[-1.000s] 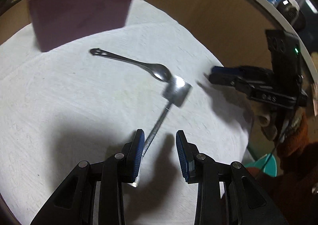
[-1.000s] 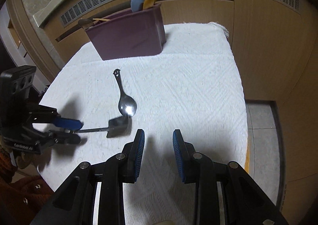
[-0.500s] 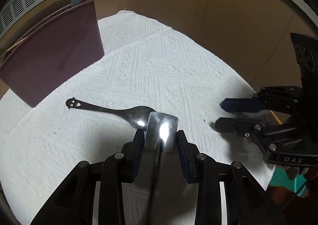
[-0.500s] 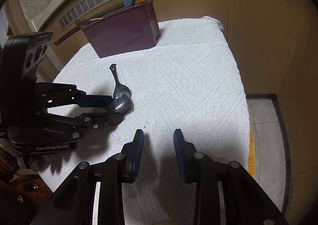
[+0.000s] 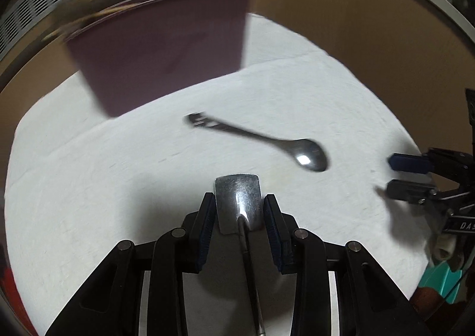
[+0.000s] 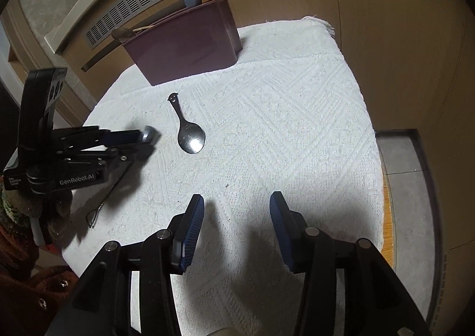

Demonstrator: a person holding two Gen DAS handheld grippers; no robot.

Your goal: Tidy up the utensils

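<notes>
Round counter (image 6: 297,143) under a white woven cloth (image 6: 282,116), with a maroon utensil holder (image 6: 190,48) at its far edge, already stocked with wooden and blue-handled pieces, and a smiley-handled spoon (image 6: 190,134) lying flat and unobstructed on the cloth between holder and grippers. Left gripper (image 5: 239,217) clamped with its fingers (image 5: 206,217) on the square-bowled metal scoop (image 5: 237,205), bowl jutting forward just past the tips, thin handle trailing back beneath. Right gripper (image 6: 234,229) hovering spread wide and holding nothing, well short of the spoon.
</notes>
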